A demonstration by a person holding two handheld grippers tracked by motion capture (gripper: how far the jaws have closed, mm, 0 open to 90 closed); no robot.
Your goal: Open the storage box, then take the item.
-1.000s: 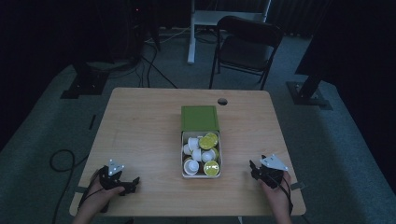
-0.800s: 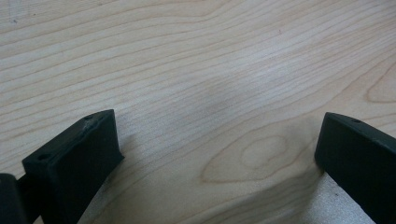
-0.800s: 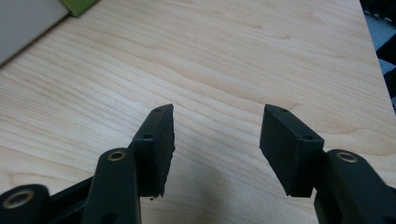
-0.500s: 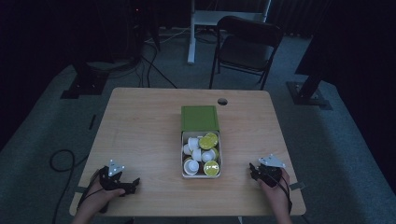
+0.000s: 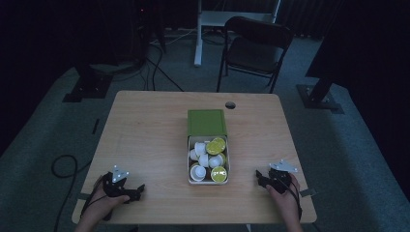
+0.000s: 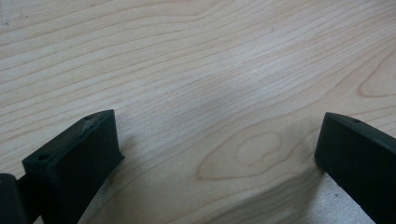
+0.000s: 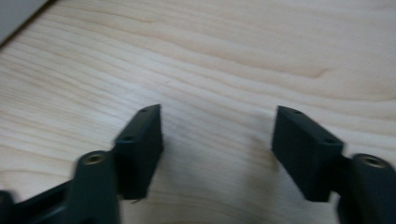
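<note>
Here, an open tin [image 5: 208, 162] of small capsules [image 5: 207, 159] sits mid-table, toward the near edge, its green lid [image 5: 207, 122] touching its far end. The left gripper [image 5: 139, 189] rests spread wide and empty near the near-left corner of the table [image 5: 145, 130]; the right gripper [image 5: 259, 177], jaws just opening on nothing, sits near the near-right corner. A hasty sideways reach could likely shove the light tin and spill capsules, though bare wood lies open on both sides.

A dark folding chair [image 5: 255, 46] stands beyond the table; cables [image 5: 159, 58] trail across the grey floor [image 5: 348, 145].
</note>
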